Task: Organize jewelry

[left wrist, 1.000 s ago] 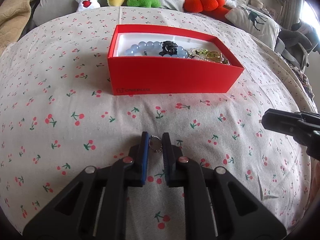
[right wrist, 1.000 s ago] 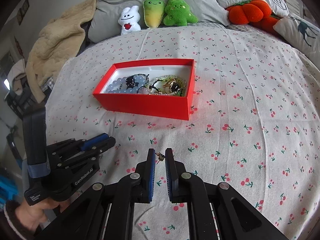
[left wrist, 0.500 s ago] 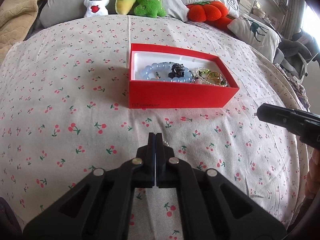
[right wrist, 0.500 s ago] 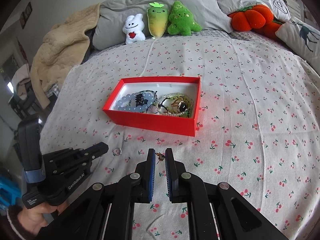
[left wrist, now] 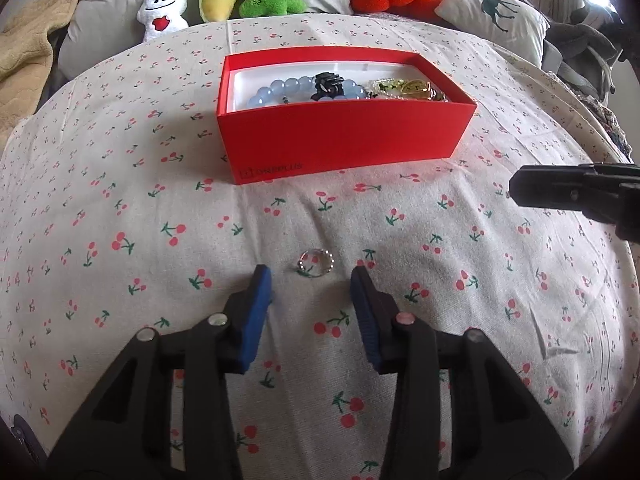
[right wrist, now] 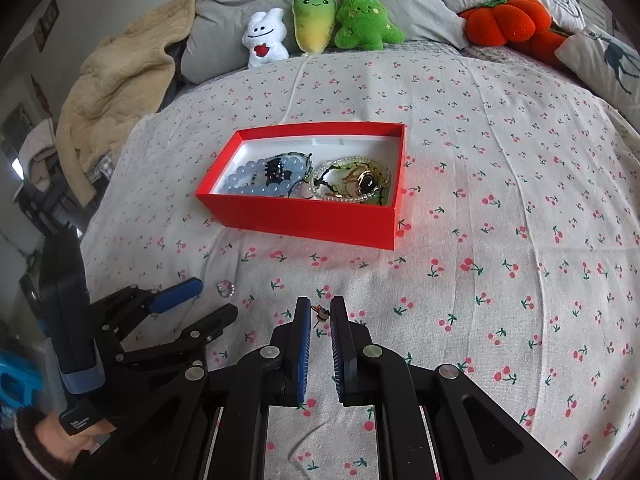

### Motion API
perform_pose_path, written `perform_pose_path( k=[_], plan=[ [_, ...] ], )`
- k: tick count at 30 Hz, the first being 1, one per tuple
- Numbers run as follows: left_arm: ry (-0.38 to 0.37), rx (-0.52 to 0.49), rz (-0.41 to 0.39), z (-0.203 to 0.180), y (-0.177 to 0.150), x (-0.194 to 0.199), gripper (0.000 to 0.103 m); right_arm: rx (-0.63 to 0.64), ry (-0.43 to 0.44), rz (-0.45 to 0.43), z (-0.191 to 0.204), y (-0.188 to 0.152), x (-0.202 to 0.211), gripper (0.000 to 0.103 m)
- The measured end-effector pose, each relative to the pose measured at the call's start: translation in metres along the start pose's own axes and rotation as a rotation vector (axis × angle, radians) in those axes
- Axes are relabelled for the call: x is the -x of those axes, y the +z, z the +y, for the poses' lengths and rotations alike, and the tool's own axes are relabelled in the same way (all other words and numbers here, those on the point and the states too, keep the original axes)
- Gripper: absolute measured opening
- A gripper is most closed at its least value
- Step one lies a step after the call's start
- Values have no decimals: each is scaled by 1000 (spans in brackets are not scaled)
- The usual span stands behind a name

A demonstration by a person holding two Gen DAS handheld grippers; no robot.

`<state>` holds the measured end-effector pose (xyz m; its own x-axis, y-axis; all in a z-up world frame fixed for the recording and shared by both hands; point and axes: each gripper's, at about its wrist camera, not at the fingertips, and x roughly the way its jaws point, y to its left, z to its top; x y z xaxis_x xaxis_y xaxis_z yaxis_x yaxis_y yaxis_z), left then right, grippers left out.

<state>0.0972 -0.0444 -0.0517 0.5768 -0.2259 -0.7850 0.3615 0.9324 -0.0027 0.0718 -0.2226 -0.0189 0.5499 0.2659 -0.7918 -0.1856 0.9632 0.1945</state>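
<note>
Fingers of left gripper (left wrist: 310, 276) opening, small silver beaded ring (left wrist: 315, 263) lying loose between them on cherry-print bedsheet (left wrist: 120, 200); right gripper (right wrist: 321, 314) pinches tiny orange-and-dark trinket (right wrist: 320, 312).

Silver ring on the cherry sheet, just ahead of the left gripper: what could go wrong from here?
The ring lies flat on soft, creased bedsheet; the opening left gripper might pinch fabric or flick it away. The right gripper pinches only the edge of a tiny earring-like piece, which could slip out. The red box is already crowded, so chains may tangle.
</note>
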Motion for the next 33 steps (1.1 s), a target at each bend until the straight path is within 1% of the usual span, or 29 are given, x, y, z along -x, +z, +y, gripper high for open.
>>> perform_pose_path(
  k=[3,8,9,18,19,20,21,22,23,24,25,26,29,31,33],
  plan=[
    [-6,-15,4,-5,2,-3,19,-5,0,7,-2,-2,-2,10],
    [-11,-10,-1,-4,2,-2,17,-3,4,2,-2,-3,0,10],
    [-9,-11,-1,-5,2,-1,0,-2,4,2,-2,-3,0,10],
    [-26,-11,-13,-8,-2,7,0,-1,11,-7,-1,-2,4,10],
    [-24,-14,-13,-8,-2,8,0,-1,12,-8,-2,-2,5,10],
    [-8,-19,-16,-9,-3,9,0,-2,14,-8,-2,-2,5,10],
    [19,-21,-23,-10,-4,10,2,-1,15,-6,-2,-3,5,10],
    [37,-22,-29,-10,-4,12,5,-1,16,-4,-2,-3,4,10],
    [42,-21,-33,-11,-5,13,18,0,17,-2,-2,-4,3,10],
    [50,-20,-38,-11,-5,14,35,2,17,2,-2,-4,3,10],
    [64,-19,-44,-12,-4,14,42,4,18,5,-2,-5,2,10],
    [67,-18,-43,-12,-3,13,47,5,17,8,-2,-7,0,10],
    [61,2,-7,-11,-1,3,47,8,13,20,-5,-11,-3,10],
    [59,21,-5,-11,2,0,45,7,7,32,-7,-17,-7,10],
    [59,33,1,-11,3,-3,41,8,2,45,-10,-21,-10,10]
  ],
)
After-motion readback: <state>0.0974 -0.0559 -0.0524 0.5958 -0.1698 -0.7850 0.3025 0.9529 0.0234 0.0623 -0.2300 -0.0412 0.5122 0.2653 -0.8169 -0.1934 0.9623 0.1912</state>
